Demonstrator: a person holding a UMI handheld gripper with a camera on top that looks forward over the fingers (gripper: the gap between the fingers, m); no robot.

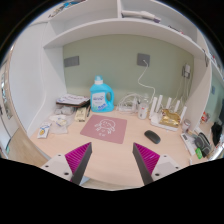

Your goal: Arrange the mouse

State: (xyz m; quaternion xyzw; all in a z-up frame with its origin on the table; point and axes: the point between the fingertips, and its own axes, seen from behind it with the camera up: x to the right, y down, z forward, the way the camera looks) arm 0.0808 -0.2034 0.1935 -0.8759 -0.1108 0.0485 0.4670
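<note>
Fingers [113,163] apart; mouse [152,137] ahead beside pink mat [104,128], blue bottle [101,96] beyond.

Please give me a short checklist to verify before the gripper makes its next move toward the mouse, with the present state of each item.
1. Gripper fingers open, nothing between them: ok.
2. Small black computer mouse in view, ahead of the fingers: ok.
3. Mouse on the pink rectangular mouse mat: not ok, it lies beside it on the pale wooden desk.
4. Mat surface free for the mouse: ok.
5. Path from fingers to mouse free: ok, so far as visible.
6. Blue liquid bottle away from the path: ok.
</note>
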